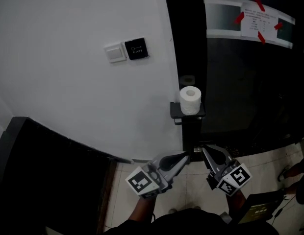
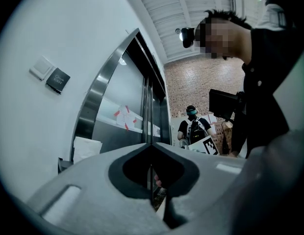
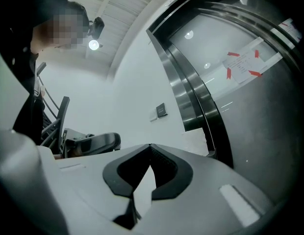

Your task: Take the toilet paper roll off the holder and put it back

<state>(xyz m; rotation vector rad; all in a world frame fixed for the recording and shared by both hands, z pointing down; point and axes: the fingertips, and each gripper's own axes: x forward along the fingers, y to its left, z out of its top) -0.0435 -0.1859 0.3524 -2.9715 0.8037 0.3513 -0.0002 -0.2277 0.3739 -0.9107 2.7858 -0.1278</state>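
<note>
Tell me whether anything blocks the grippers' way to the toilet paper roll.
Nothing visible does. The toilet paper roll stands on its holder. The left gripper and right gripper, both shut and empty, sit below it in the head view, with only open space between.

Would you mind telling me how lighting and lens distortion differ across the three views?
Head view: dim overall, the dark door swallows detail, while the white toilet paper roll stands out brightly. Left gripper view: heavy fisheye, black corners, the steel door frame bows. Right gripper view: same fisheye, and a ceiling lamp glares.
</note>
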